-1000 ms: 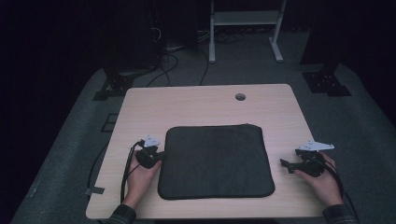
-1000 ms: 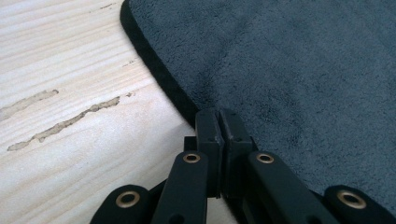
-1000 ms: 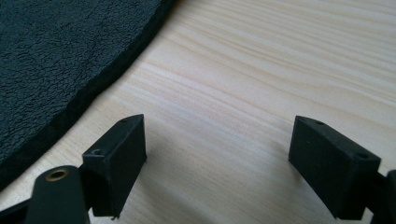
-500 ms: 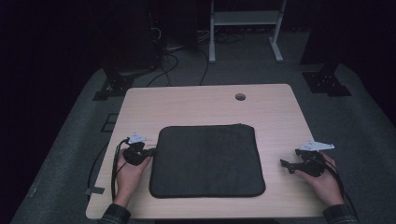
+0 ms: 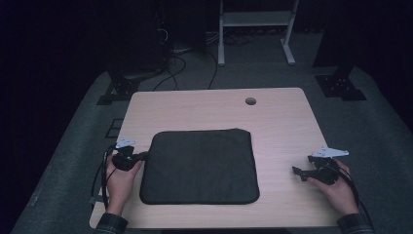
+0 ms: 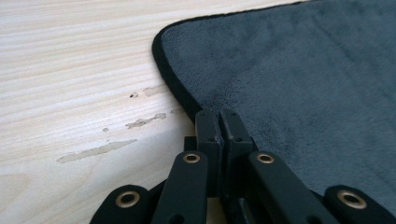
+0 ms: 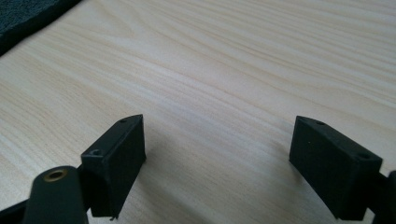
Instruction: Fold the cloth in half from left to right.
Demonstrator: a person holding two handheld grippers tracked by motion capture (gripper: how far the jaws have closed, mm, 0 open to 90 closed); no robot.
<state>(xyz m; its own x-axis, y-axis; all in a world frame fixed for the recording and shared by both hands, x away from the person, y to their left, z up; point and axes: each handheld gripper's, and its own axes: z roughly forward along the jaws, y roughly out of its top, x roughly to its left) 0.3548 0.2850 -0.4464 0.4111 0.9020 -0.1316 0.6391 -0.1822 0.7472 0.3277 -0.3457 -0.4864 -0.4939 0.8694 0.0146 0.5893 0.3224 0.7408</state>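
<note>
While the left claw [image 5: 142, 156] clenches the near-left edge of the dark grey, rounded-corner fabric mat [image 5: 200, 165], the right claw [image 5: 298, 172] rests released on the pale wooden counter [image 5: 282, 122].

You work at a pale wooden table [image 5: 282, 122] with a round cable hole [image 5: 251, 101] near its far edge. A dark mat [image 5: 199, 165] lies flat on it, nearer you than the hole, towards the left.

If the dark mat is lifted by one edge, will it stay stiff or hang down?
The dark mat is thin, with a plush surface, so it would probably droop. It lies flat on the table, so it likely slides rather than rolls.
</note>
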